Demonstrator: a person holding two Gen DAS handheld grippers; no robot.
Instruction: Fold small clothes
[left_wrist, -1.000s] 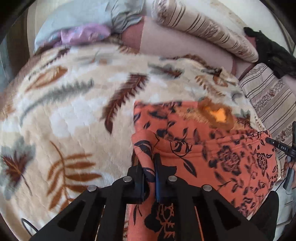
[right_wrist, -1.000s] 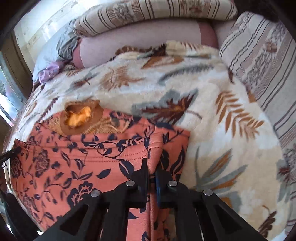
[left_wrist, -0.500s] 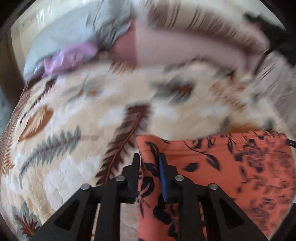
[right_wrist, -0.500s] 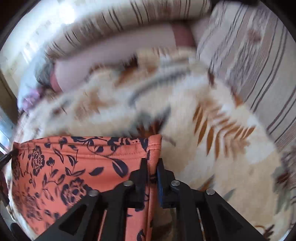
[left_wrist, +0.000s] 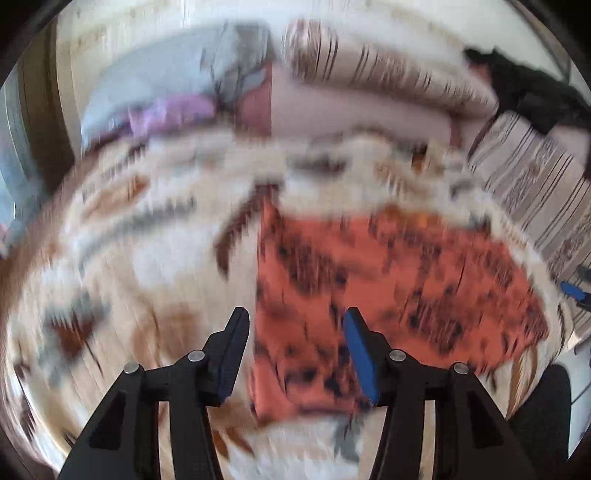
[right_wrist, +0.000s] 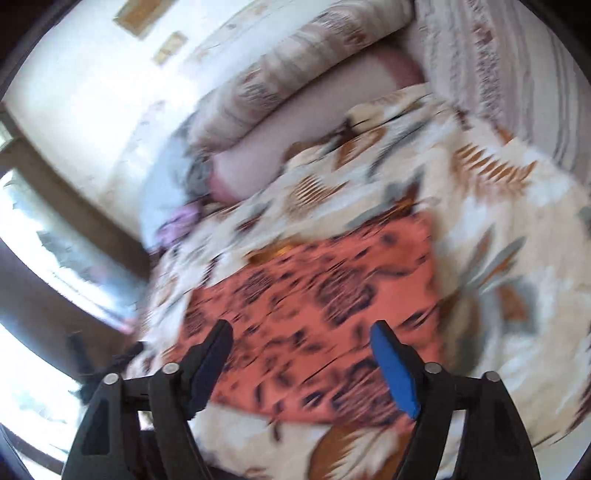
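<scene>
On a bed spread with a cream plush blanket printed with brown and grey leaves (left_wrist: 122, 258), the left gripper (left_wrist: 295, 321) hangs above the near left edge of an orange cloth garment with a dark floral print (left_wrist: 388, 273), its jaws having just been opening and now standing apart, pads off the fabric, which lies flat below and beyond them and reaches away to the right. Far ahead of those fingers, to the left, sits a grey and lilac heap of cloth (left_wrist: 166, 92); ahead and to the right lie a pale pink bolster (left_wrist: 351, 114) and a beige striped pillow (left_wrist: 388, 74), with a black object (left_wrist: 535, 92) at the far right, too blurred to name. The right gripper (right_wrist: 301, 334) also has its jaws spread wide after just opening, nothing pressed between them, the garment spread on the blanket under and beyond both fingers. From this tilted view a bright window (right_wrist: 44, 240) lies off to the left of the fingers, the bedding ahead. Both views are smeared by motion blur.
</scene>
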